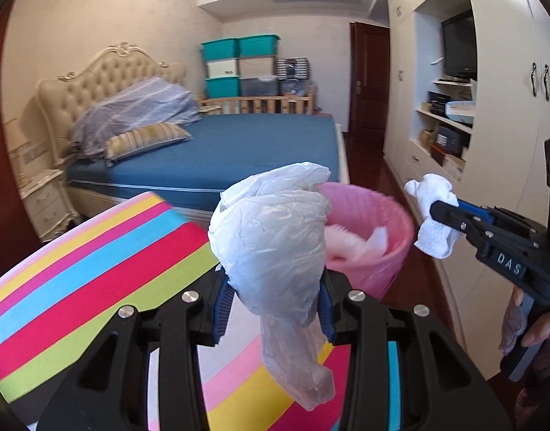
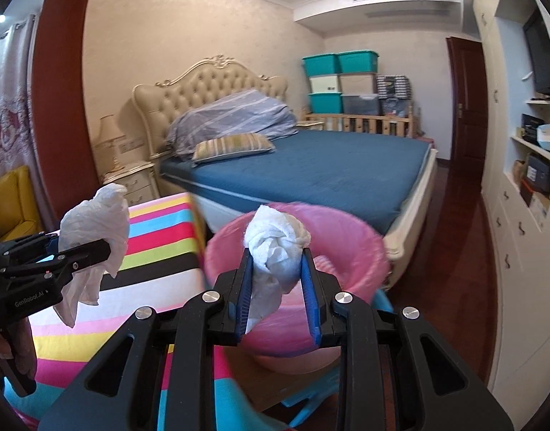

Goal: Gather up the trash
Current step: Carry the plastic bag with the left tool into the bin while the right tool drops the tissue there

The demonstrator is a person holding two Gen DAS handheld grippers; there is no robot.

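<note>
My left gripper (image 1: 275, 309) is shut on a crumpled clear plastic bag (image 1: 271, 237), held above the striped table just left of the pink trash bin (image 1: 379, 222). The bag also shows in the right wrist view (image 2: 95, 222). My right gripper (image 2: 277, 280) is shut on a wad of white tissue (image 2: 278, 248), held over the near rim of the pink bin (image 2: 350, 237). From the left wrist view the tissue (image 1: 434, 215) hangs just right of the bin. White paper lies inside the bin.
A table with a bright striped cloth (image 1: 95, 269) stands left of the bin. A bed with a blue sheet (image 1: 246, 147) lies behind. White wardrobes with shelves (image 1: 451, 118) line the right side. The floor is dark red wood (image 2: 465, 251).
</note>
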